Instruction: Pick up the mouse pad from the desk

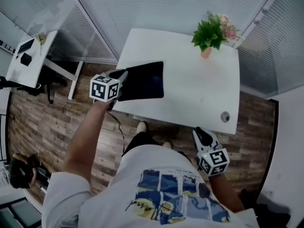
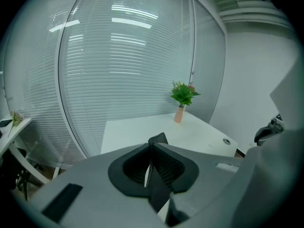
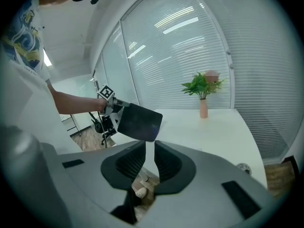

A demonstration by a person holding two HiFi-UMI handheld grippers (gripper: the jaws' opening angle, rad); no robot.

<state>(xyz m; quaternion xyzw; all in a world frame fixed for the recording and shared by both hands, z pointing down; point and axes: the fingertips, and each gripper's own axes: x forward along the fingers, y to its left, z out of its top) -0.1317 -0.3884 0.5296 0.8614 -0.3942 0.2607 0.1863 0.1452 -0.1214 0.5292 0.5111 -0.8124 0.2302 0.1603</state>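
Pinching the black mouse pad [image 1: 142,81] by its edge in my left gripper [image 1: 121,79], I hold it clear of the white desk [image 1: 199,91], pickup seemingly done; my right gripper [image 1: 201,135] is spread, empty.

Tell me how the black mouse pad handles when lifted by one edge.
Probably fairly stiff: held at one edge by the left gripper, the mouse pad juts out flat without drooping. Likely light, being thin. It might pivot in that edge grip.
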